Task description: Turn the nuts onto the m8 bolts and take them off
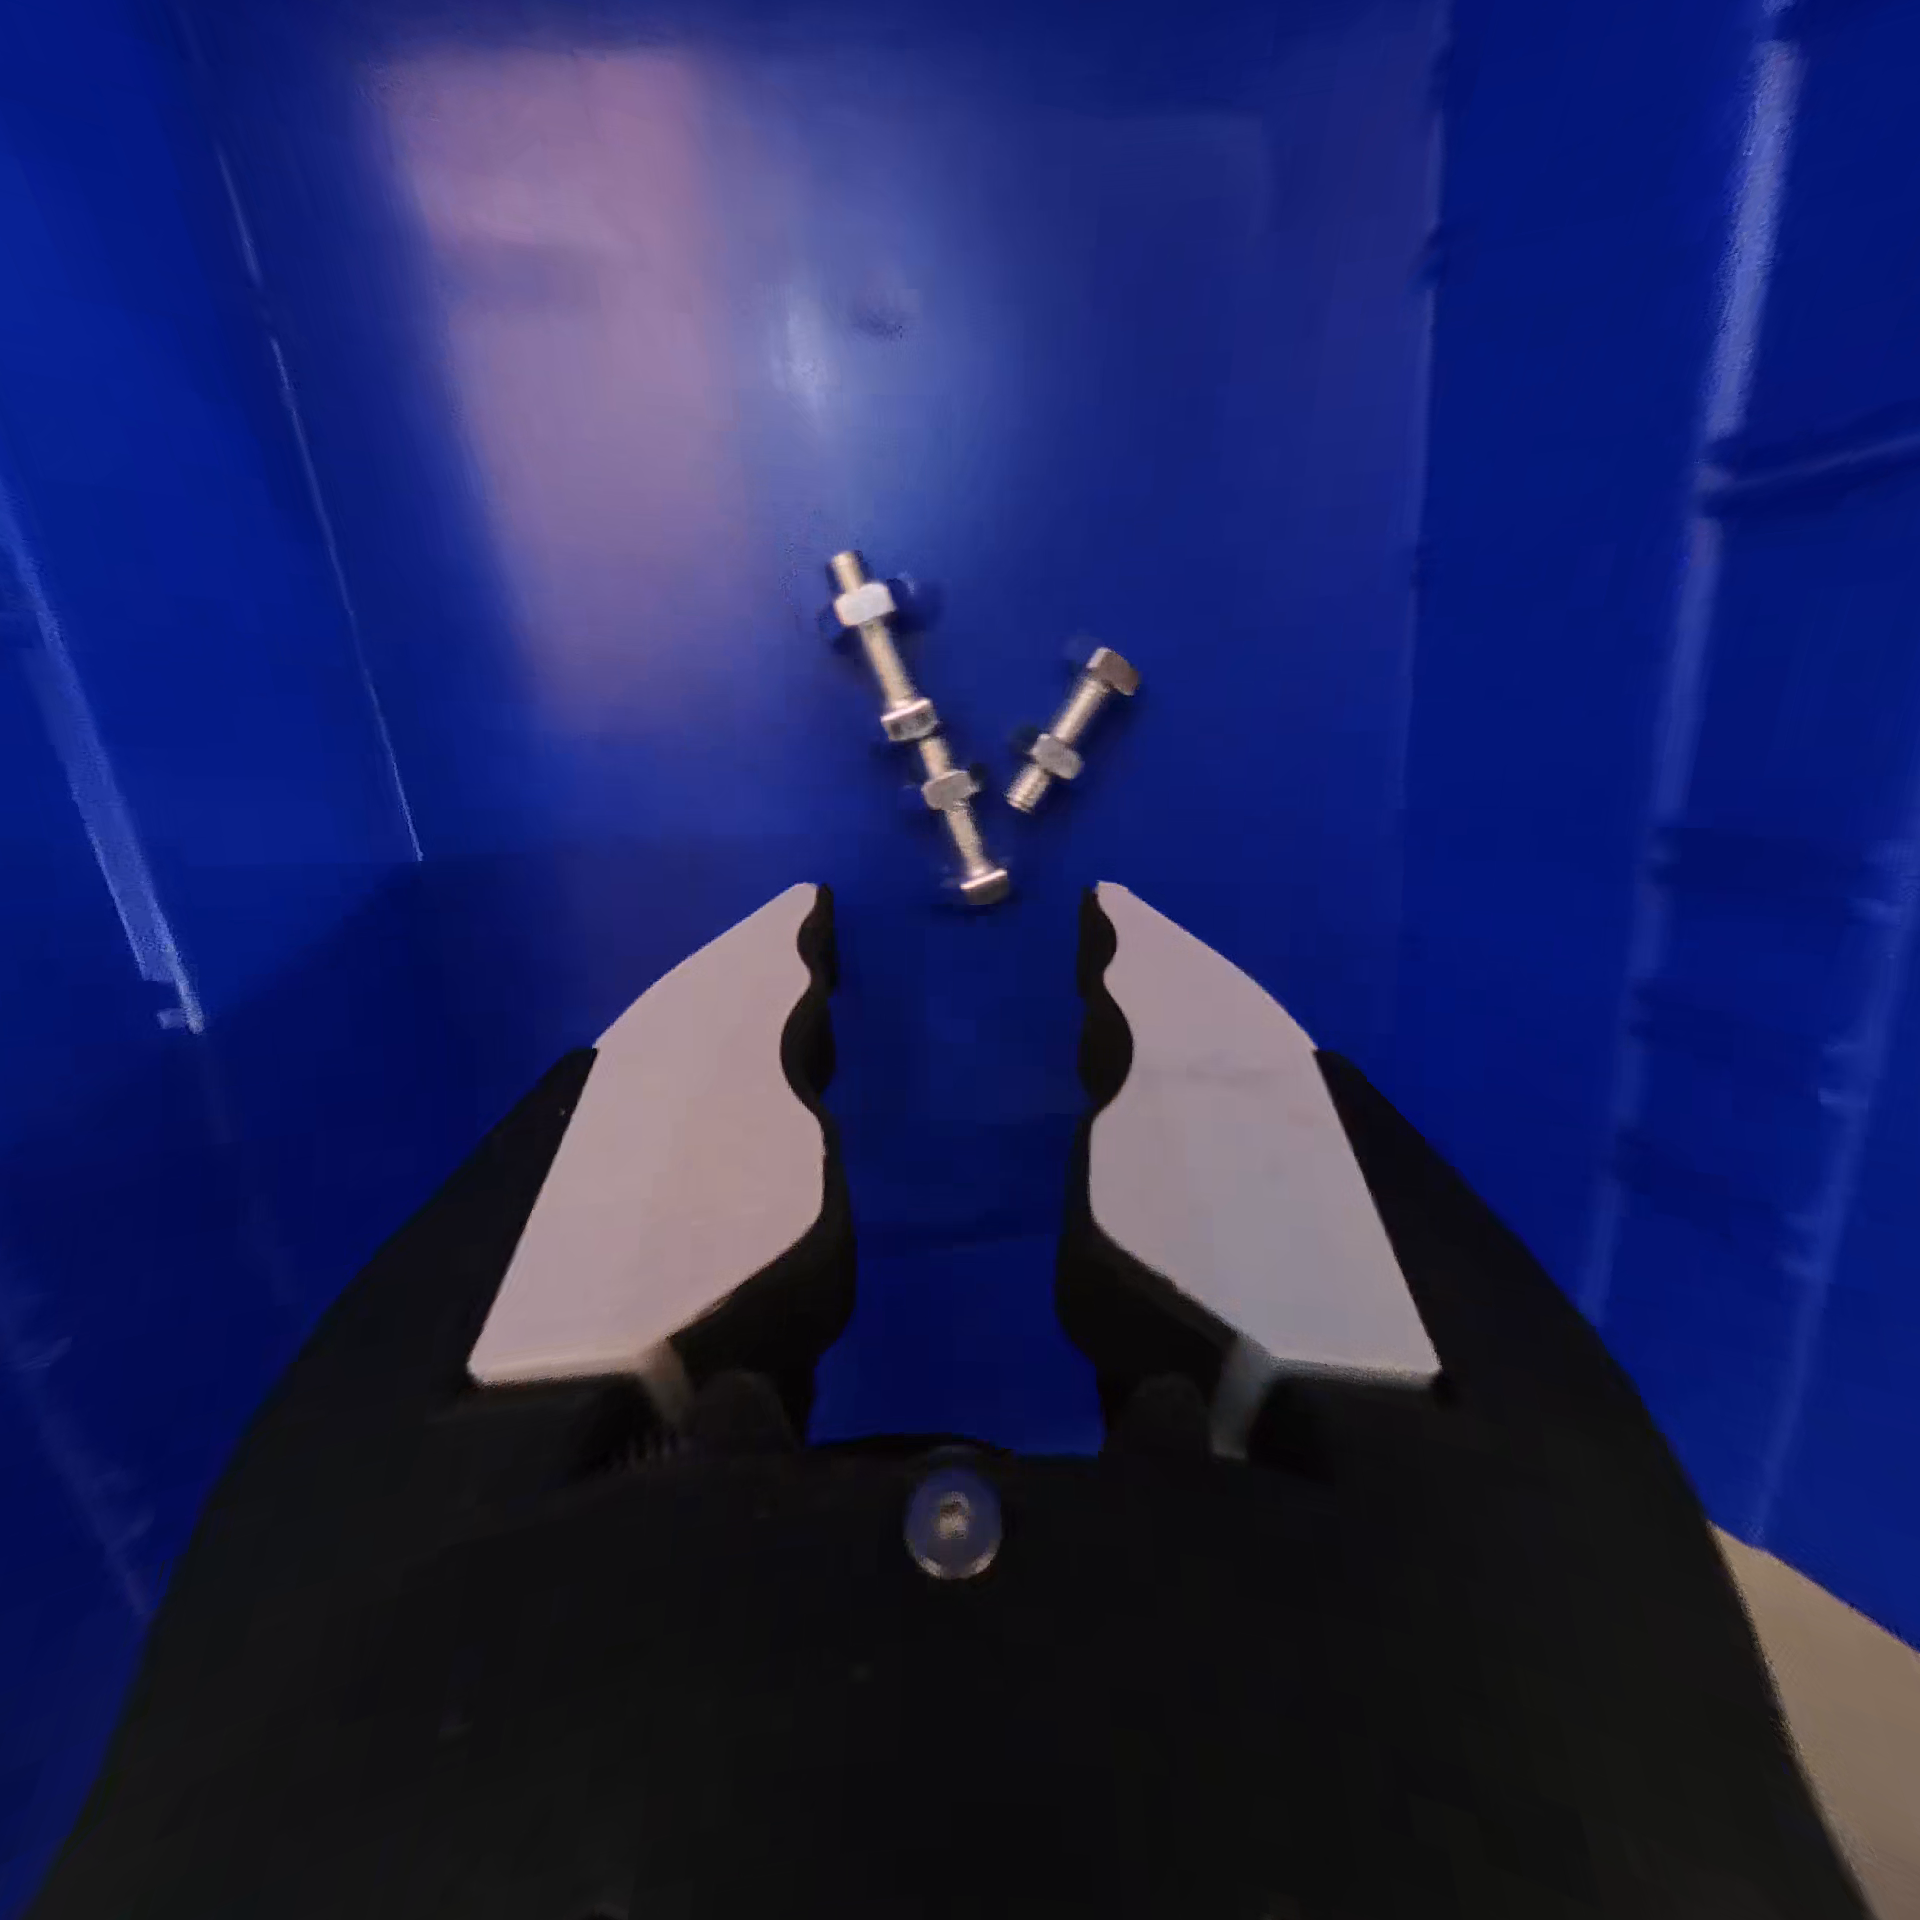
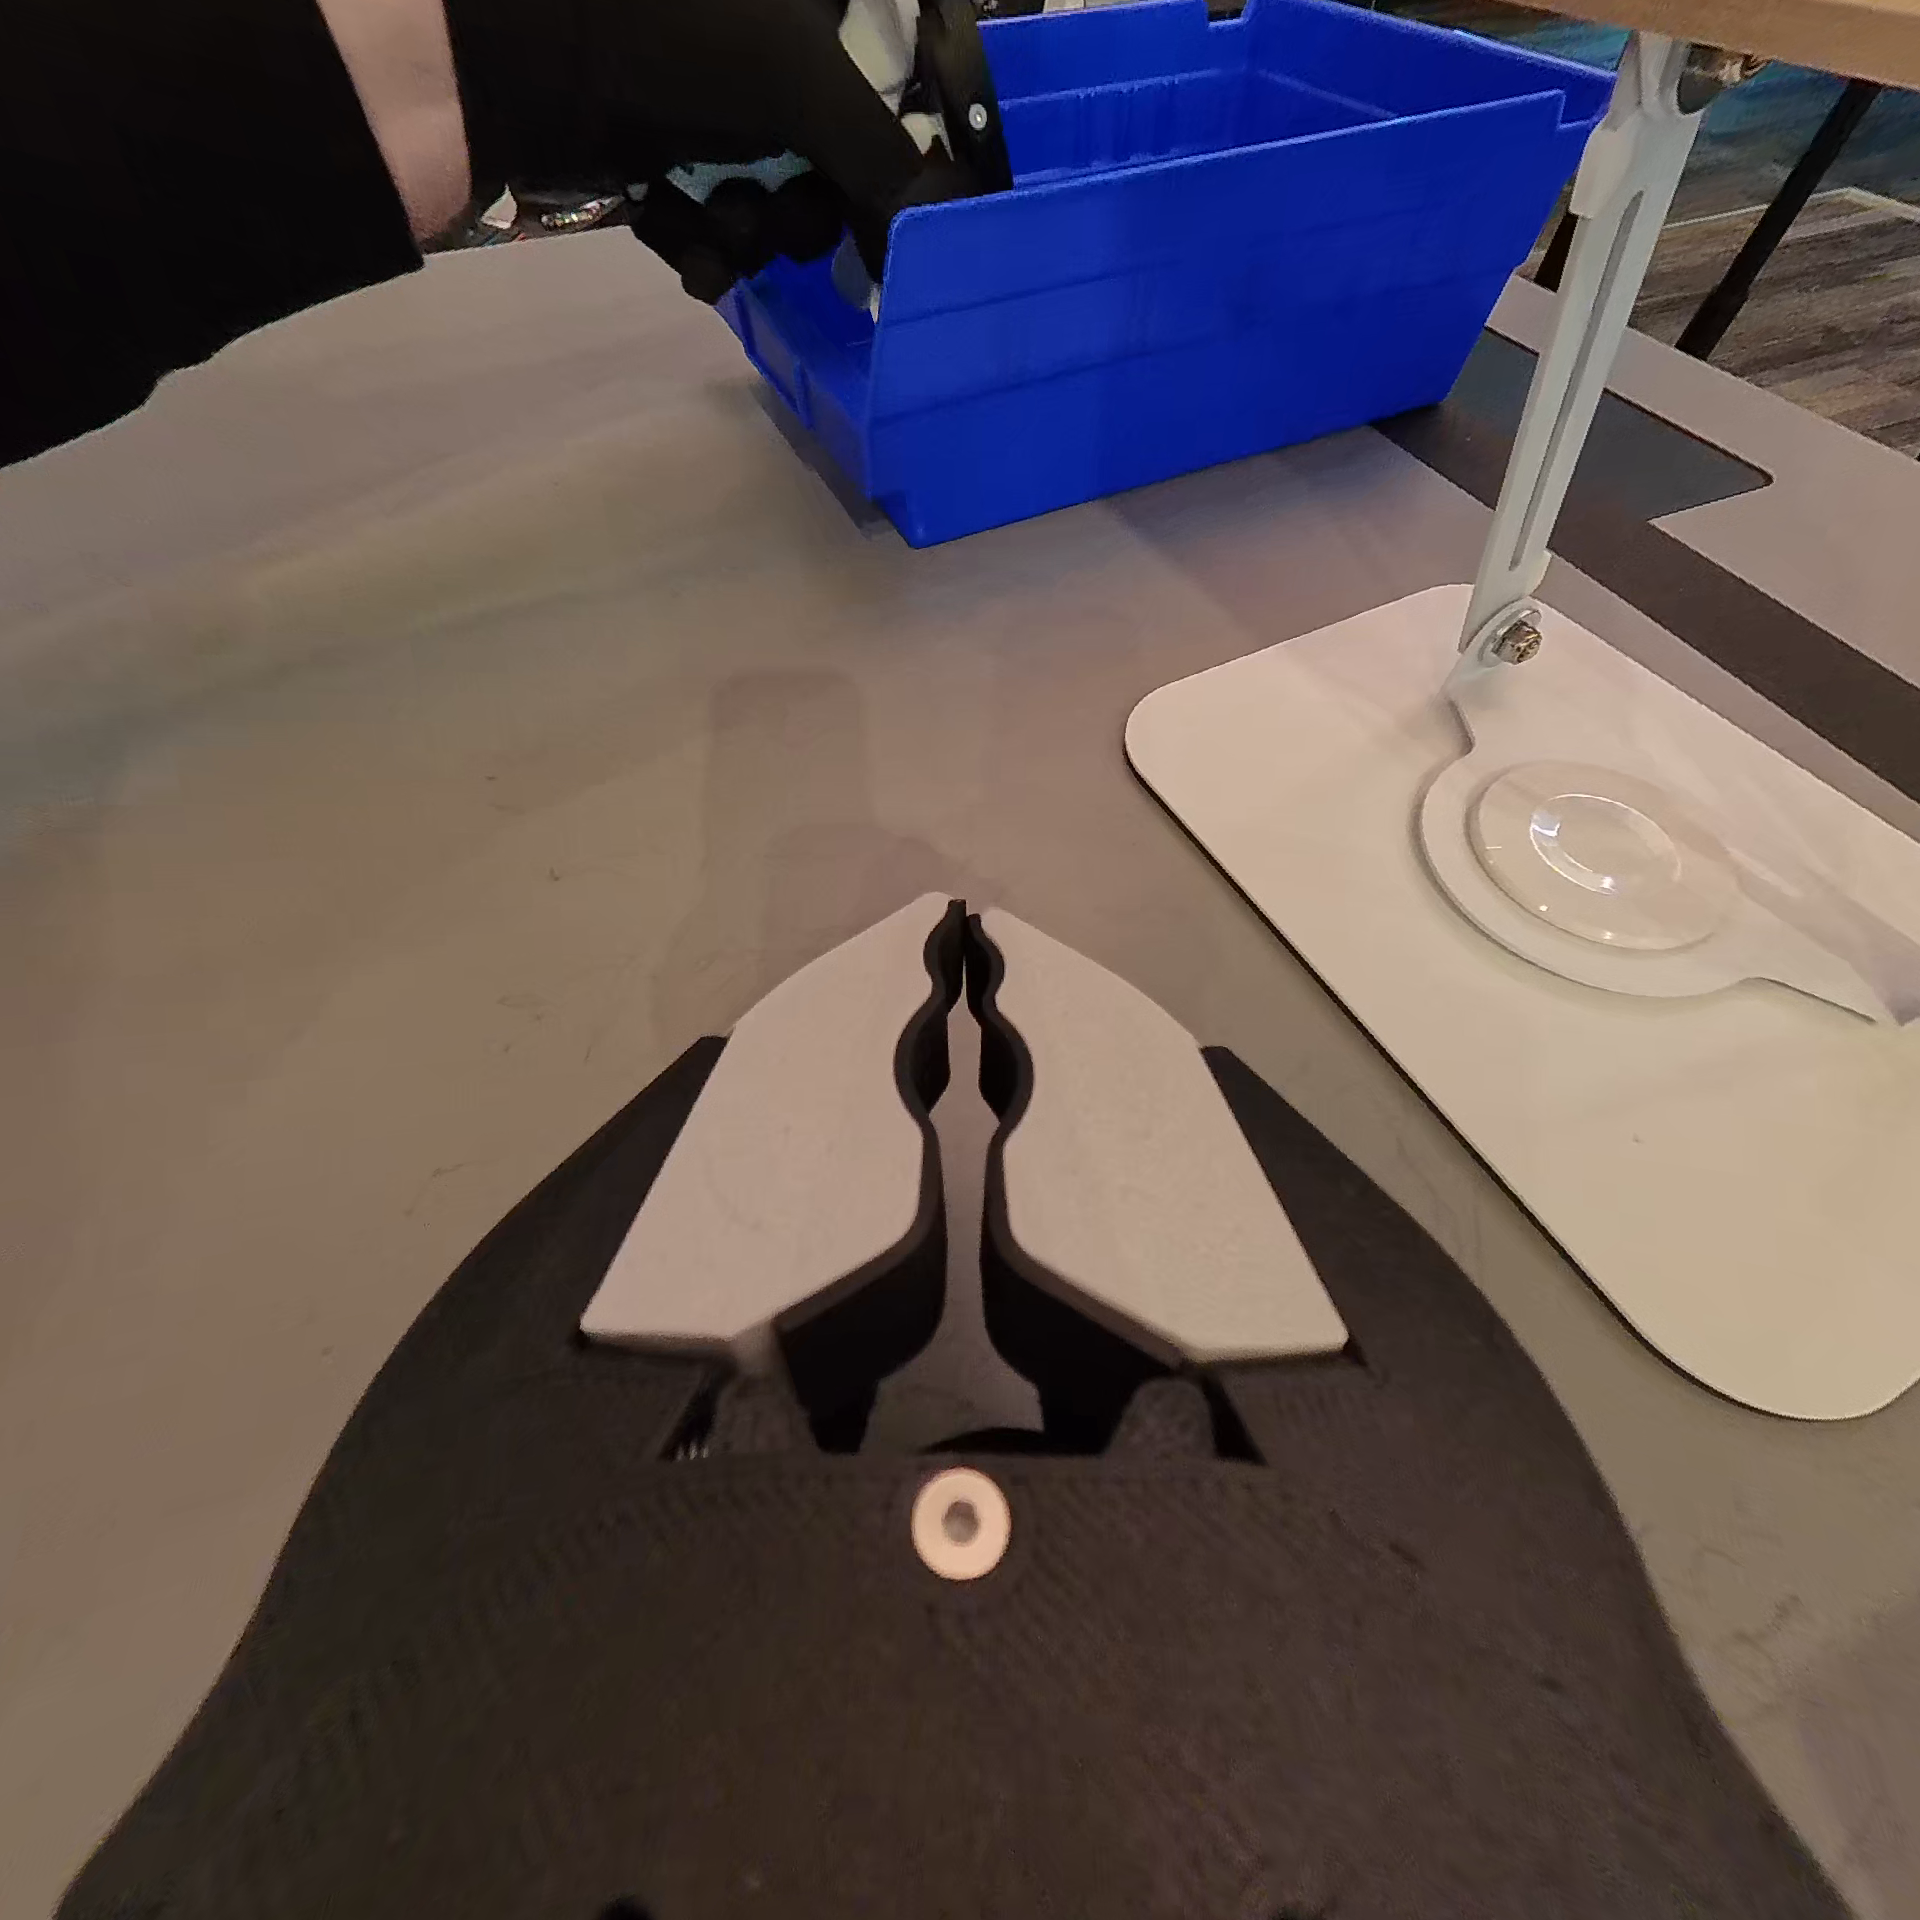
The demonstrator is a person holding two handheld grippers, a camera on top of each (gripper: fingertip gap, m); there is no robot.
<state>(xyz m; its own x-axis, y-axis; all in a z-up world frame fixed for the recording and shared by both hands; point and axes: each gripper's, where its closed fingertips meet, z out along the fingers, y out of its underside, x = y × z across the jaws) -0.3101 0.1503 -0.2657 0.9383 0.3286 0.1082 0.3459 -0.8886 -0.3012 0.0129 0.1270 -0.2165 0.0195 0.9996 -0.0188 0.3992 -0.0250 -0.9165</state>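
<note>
Blue bin (image 1: 1558, 623) surrounds the left hand-held gripper (image 1: 956, 904) — spread, empty — while the right hand-held gripper (image 2: 964, 914) is pressed together.

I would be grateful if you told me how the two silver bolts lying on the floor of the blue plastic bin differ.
The long silver bolt carries three nuts; the short silver bolt carries one. The long bolt's head points toward the open left gripper, while the short bolt's head points away. The long bolt lies just ahead of the fingertips; the short bolt lies farther right. Both rest flat on the blue plastic bin, ungrasped.

Inside the blue bin (image 1: 1558, 520) I am seeing two bolts (image 1: 920, 732) lying, carrying four nuts (image 1: 1051, 750) altogether.
</note>
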